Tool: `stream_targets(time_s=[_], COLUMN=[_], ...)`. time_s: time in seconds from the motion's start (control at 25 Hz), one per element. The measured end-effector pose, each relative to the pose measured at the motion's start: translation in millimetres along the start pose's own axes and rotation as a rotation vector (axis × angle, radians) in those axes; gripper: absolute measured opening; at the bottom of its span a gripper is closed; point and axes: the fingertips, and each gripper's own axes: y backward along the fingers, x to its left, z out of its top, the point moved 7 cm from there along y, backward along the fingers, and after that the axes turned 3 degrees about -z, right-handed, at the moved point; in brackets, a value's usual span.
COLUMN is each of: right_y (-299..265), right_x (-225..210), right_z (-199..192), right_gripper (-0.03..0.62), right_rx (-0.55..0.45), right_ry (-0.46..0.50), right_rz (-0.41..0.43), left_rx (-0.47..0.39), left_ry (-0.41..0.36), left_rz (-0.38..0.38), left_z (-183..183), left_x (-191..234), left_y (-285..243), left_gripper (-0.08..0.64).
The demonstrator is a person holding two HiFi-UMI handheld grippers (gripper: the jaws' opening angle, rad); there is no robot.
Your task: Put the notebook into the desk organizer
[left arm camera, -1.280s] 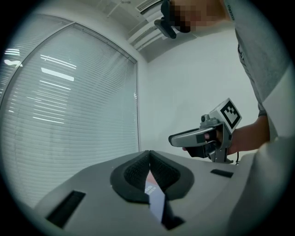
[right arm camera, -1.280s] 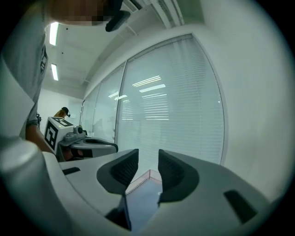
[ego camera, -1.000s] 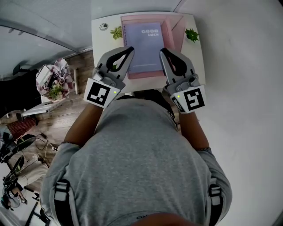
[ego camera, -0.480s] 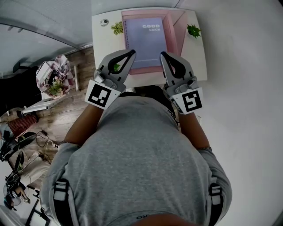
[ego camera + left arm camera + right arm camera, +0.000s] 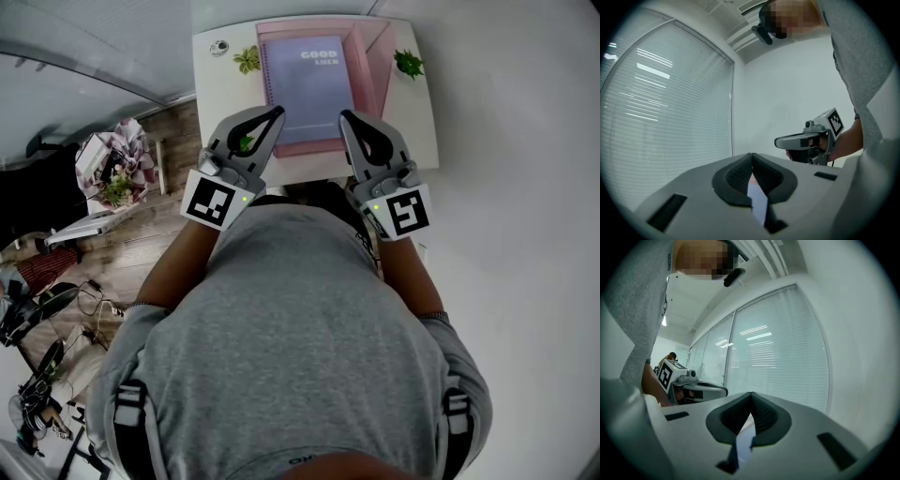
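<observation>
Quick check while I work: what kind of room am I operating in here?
Likely an office or study room: a small white desk carrying a pink desk organizer with a notebook in it, tall windows with blinds, and a wooden floor.

The place is read as an office-like room. Tall windows covered by white slatted blinds (image 5: 665,108) are shown in both gripper views, together with plain white walls (image 5: 787,93) and a ventilation grille (image 5: 749,5) set in the ceiling. In the head view a small white desk (image 5: 220,94) is seen, on which a pink desk organizer (image 5: 373,66) with a notebook (image 5: 309,84) and two small potted plants (image 5: 247,63) are kept. Wood-look flooring (image 5: 173,141) is littered at the left with cables (image 5: 89,300) and other gear
</observation>
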Motion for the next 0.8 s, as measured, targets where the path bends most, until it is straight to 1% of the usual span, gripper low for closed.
stream_targets(time_s=[0.8], right_y=[-2.7], right_x=[-0.9], right_z=[-1.6], right_gripper=[0.006], right_rx=[0.012], right_ry=[-0.013], right_rz=[-0.012], left_rx=[0.010], left_ry=[0.006], left_rz=[-0.009], left_z=[-3.4], left_x=[5.9], left_y=[1.3], left_gripper=[0.020])
